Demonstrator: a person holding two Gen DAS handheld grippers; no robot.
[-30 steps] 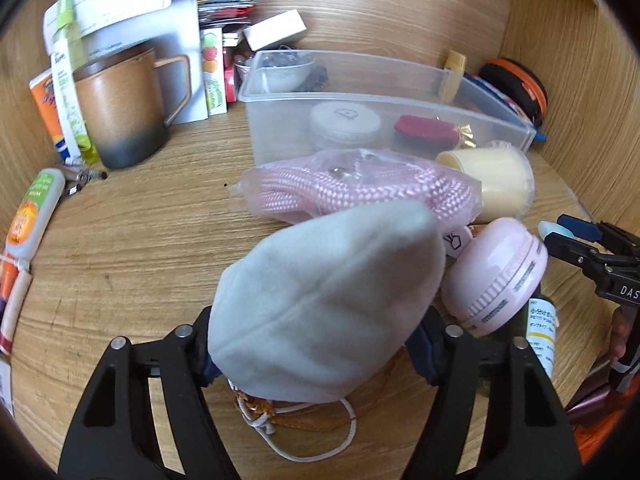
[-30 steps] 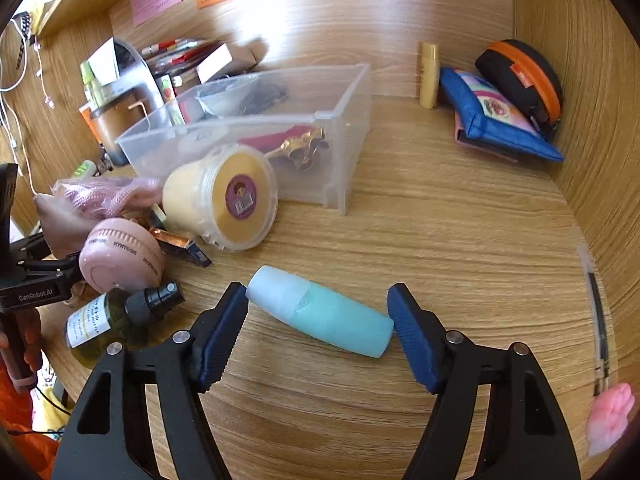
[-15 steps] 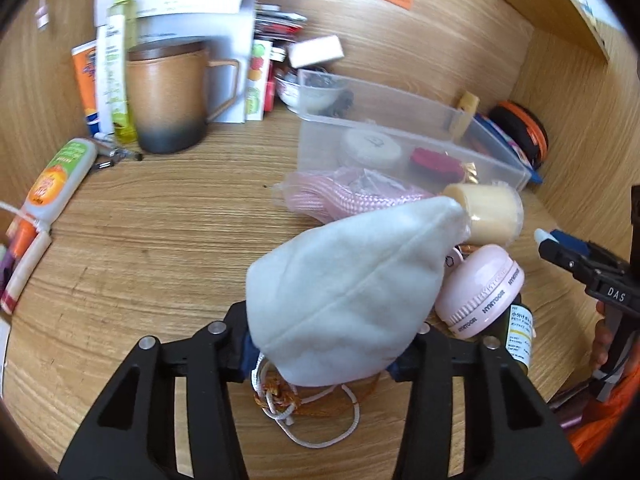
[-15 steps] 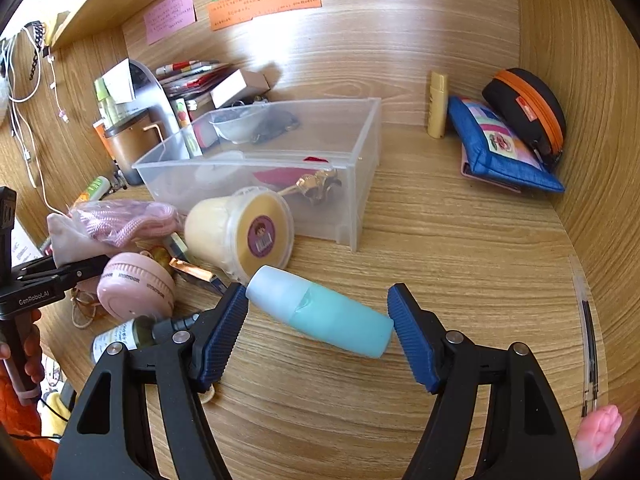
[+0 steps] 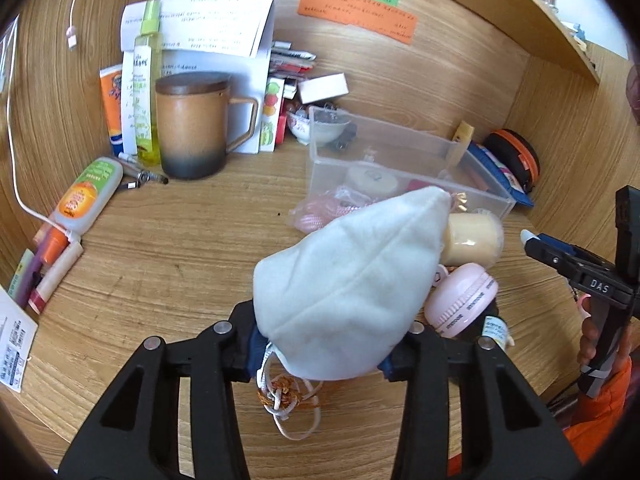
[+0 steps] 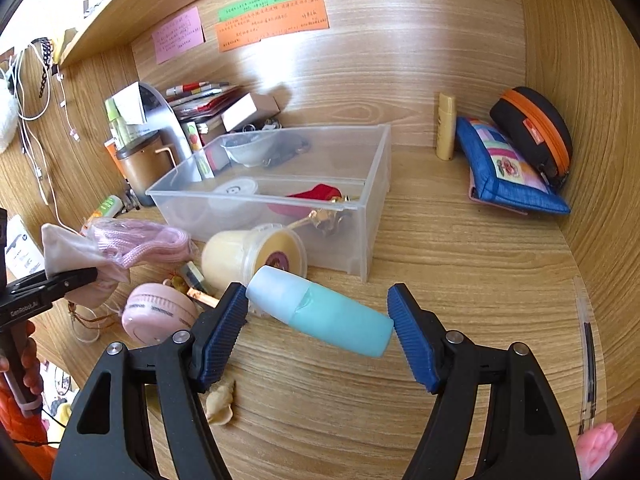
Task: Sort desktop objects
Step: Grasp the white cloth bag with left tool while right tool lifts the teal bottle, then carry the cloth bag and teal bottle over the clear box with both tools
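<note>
My left gripper [image 5: 324, 344] has its jaws closing on a white drawstring pouch [image 5: 348, 280], and the blue pads press its sides. The pouch hangs above the desk with its cords [image 5: 288, 404] dangling. In the right wrist view the same pouch [image 6: 68, 248] shows at the far left. My right gripper [image 6: 316, 320] is shut on a teal bottle with a white cap [image 6: 332, 312], gripped end to end and held off the desk. A clear plastic bin [image 6: 376, 184] stands behind both, holding a bowl, a white lid and a red item.
In front of the bin lie a cream jar [image 6: 248, 256], a pink round case [image 6: 156, 312] and a bagged pink cord [image 6: 140, 244]. A brown mug [image 5: 192, 128] and tubes stand at the left; a blue pouch [image 6: 508, 176] and black-orange case [image 6: 536, 132] at the right. A seashell [image 6: 220, 404] lies near me.
The left jaws narrowed onto the white pouch and lifted it, cords trailing. The right gripper rose with the teal bottle still between its pads.
</note>
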